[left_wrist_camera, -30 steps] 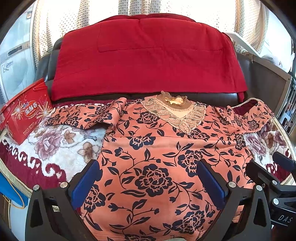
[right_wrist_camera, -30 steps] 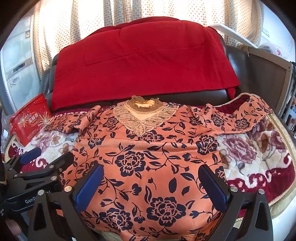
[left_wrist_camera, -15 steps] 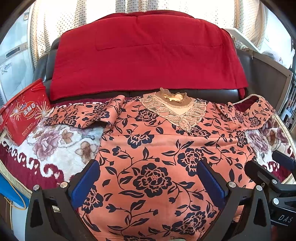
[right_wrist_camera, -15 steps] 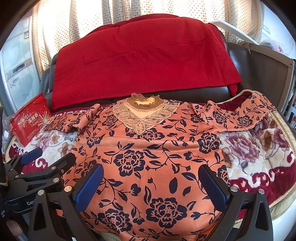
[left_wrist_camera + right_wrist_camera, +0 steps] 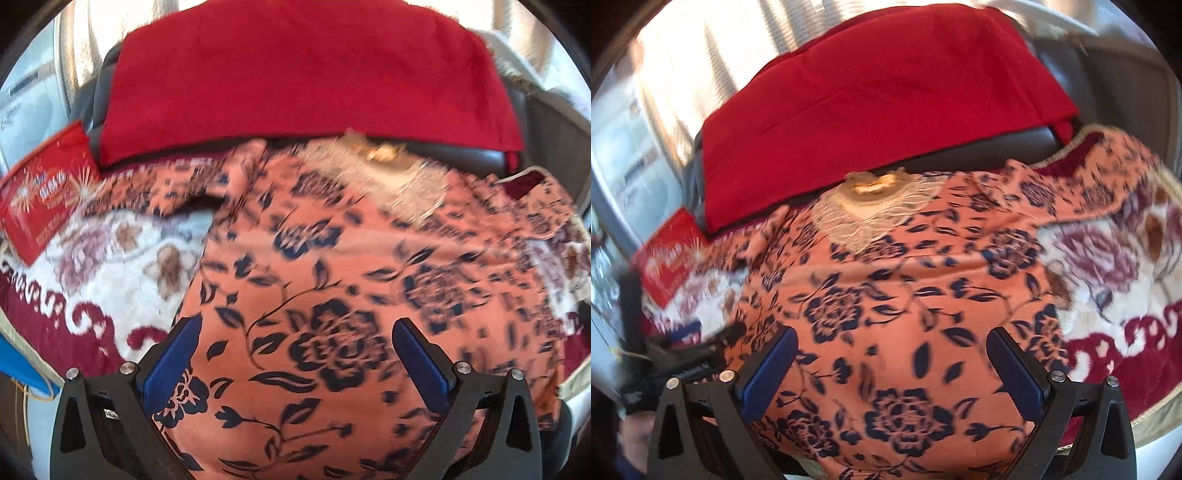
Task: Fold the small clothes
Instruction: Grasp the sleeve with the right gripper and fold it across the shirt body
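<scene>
An orange blouse (image 5: pixel 332 280) (image 5: pixel 905 306) with dark blue flowers and a lace collar (image 5: pixel 875 206) lies spread flat on a floral blanket, both sleeves stretched out sideways. My left gripper (image 5: pixel 295 358) hovers open over the blouse's lower left part, blue pads wide apart, nothing between them. Over the lower middle of the blouse my right gripper (image 5: pixel 892 363) also stands open. In the right wrist view the left gripper (image 5: pixel 698 354) shows at the left edge. Both views are blurred by motion.
A red blanket (image 5: pixel 306 74) drapes over the dark sofa back behind the blouse. A red snack bag (image 5: pixel 40 192) lies at the left on the floral blanket (image 5: pixel 110 258). A dark armrest (image 5: pixel 1126 74) rises at the right.
Both grippers have swung: the left view shifted so the blouse sits further right and closer, the right view tilted and rolled. The blouse has not been taken hold of.
</scene>
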`<state>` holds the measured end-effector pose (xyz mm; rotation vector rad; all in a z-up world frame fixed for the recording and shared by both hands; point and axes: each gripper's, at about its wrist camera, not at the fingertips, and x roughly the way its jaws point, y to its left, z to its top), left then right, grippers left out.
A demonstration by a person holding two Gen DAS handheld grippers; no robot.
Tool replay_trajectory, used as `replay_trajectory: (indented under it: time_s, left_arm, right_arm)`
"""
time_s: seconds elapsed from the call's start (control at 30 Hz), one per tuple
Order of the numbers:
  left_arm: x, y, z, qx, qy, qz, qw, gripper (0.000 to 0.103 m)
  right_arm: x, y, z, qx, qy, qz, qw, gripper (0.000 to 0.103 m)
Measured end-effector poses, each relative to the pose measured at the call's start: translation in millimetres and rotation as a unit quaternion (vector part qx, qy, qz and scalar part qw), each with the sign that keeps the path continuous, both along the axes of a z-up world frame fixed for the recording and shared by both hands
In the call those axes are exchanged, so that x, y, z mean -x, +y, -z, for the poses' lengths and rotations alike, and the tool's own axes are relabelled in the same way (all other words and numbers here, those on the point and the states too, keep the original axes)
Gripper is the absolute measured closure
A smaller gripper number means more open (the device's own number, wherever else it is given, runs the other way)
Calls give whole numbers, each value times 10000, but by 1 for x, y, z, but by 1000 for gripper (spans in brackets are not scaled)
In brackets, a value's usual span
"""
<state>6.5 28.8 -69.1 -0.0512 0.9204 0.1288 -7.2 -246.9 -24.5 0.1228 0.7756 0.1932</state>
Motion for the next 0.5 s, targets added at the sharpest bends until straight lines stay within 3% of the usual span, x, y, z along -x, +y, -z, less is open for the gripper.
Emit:
replay_trajectory:
  time_s: [0.13, 0.23, 0.4, 0.5]
  left_arm:
    - [-16, 5, 39, -120, 457, -85, 9988, 0]
    - [-16, 13, 52, 207, 296, -152, 9992, 0]
    - [-11, 31, 65, 982, 41, -159, 9950, 0]
    - [0, 28, 68, 858, -389, 146, 9954, 0]
  right_arm:
    - [-12, -68, 1, -845, -55, 547, 9949, 0]
    - [-26, -131, 3, -1435, -226, 1192, 9822, 1]
    - [-57, -226, 5, -2365, -602, 2060, 9476, 14]
    - [-86, -284, 4, -2846, -752, 2495, 9225, 18]
